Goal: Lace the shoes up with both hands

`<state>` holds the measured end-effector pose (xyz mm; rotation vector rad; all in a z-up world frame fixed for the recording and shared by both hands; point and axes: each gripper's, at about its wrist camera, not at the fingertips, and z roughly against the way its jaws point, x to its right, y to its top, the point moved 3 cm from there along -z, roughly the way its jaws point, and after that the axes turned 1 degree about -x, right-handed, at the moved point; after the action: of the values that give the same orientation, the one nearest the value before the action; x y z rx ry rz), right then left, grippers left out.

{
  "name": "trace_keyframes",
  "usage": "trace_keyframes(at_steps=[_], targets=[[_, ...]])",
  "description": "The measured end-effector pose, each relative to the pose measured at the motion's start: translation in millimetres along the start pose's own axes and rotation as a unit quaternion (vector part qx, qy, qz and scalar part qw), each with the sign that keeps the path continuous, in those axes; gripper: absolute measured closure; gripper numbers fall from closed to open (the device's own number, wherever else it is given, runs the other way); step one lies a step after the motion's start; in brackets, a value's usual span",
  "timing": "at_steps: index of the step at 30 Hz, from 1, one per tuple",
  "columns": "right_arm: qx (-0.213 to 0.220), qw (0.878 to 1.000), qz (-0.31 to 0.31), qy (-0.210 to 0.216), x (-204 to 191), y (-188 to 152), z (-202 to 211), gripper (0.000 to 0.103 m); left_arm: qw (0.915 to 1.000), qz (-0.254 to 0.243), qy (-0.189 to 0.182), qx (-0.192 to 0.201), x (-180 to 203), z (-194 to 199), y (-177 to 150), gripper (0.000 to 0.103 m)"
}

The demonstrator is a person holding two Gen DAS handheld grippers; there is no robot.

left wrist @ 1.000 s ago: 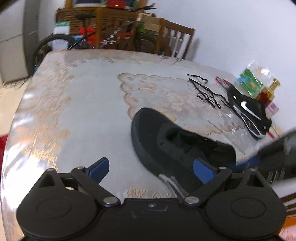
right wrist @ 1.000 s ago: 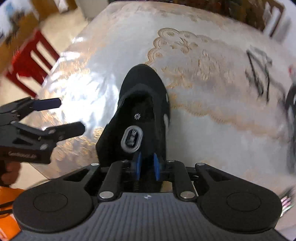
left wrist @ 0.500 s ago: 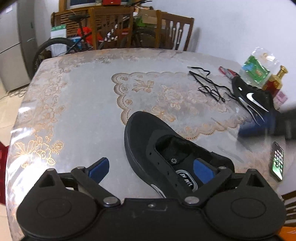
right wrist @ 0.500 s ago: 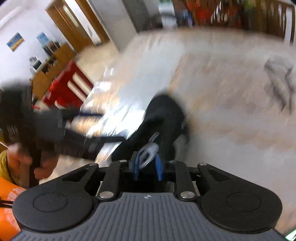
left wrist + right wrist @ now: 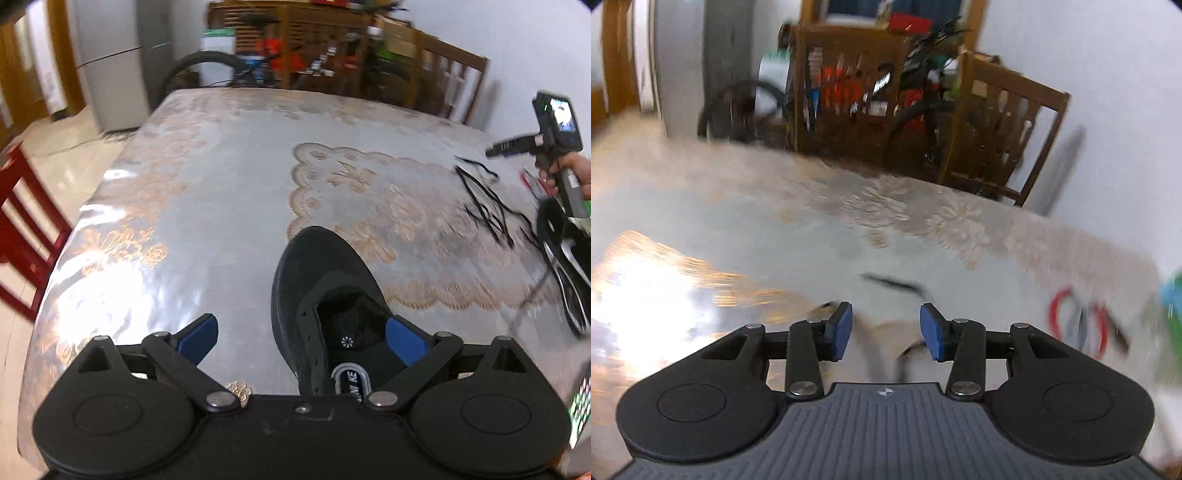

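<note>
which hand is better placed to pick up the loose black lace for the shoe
Right. The right gripper hangs directly over the black lace, its jaws just opened with nothing gripped. The left gripper stands open around the black shoe, far from the lace, better kept there to steady it.

Black shoe [image 5: 325,269], black laces [image 5: 484,206], pale grey bench [image 5: 229,192] with gold floral lace pattern, blue pads [image 5: 932,332], red-handled scissors [image 5: 1078,325]

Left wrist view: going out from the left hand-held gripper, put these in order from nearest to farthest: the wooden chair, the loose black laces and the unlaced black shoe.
1. Unlaced black shoe: between the open fingers of the left hand-held gripper, bottom centre.
2. Loose black laces: mid-table, to the right.
3. Wooden chair: beyond the table's far edge, upper right.
</note>
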<state>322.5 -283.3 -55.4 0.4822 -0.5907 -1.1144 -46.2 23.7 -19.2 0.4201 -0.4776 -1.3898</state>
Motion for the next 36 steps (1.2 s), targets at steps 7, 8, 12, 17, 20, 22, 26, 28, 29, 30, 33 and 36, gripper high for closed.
trace_keyframes(at_steps=[7,8,12,17,20,22,26,28,29,30,33,36], targets=[[-0.078,0.993,0.083,0.018,16,17,-69,0.057,0.9980,0.036,0.038,-0.034,2,-7,-4,0.006],[-0.092,0.991,0.096,0.016,19,16,-75,0.058,0.9978,0.037,0.038,-0.040,3,-8,-6,0.005],[-0.111,0.990,0.071,0.043,23,18,-81,0.100,0.9973,0.031,0.033,-0.058,8,-15,-11,0.006],[-0.045,0.991,0.005,0.129,0,16,-35,0.102,0.9956,-0.015,0.068,-0.062,19,-26,-22,0.004],[0.010,0.972,-0.032,0.232,-30,10,17,0.102,0.9965,-0.002,0.062,-0.056,12,-28,-27,0.002],[0.035,0.958,-0.006,0.286,-63,0,55,0.102,0.9967,0.003,0.062,-0.053,6,-27,-29,0.000],[0.050,0.918,0.035,0.393,-139,-31,123,0.101,0.9839,-0.052,0.170,-0.024,1,-26,-33,0.000],[0.047,0.894,0.060,0.441,-180,-51,157,0.101,0.9834,-0.068,0.167,-0.018,-3,-24,-34,0.000],[0.044,0.884,0.069,0.461,-200,-61,170,0.101,0.9838,-0.069,0.165,-0.014,-5,-23,-35,0.000],[0.039,0.876,0.072,0.476,-216,-70,178,0.101,0.9838,-0.071,0.164,-0.010,-7,-22,-35,0.000],[0.018,0.859,0.072,0.506,-260,-92,195,0.101,0.9792,-0.101,0.176,0.006,-11,-19,-36,0.000],[0.000,0.864,0.080,0.498,-293,-103,197,0.101,0.9770,-0.119,0.176,0.023,-19,-17,-35,0.000]])
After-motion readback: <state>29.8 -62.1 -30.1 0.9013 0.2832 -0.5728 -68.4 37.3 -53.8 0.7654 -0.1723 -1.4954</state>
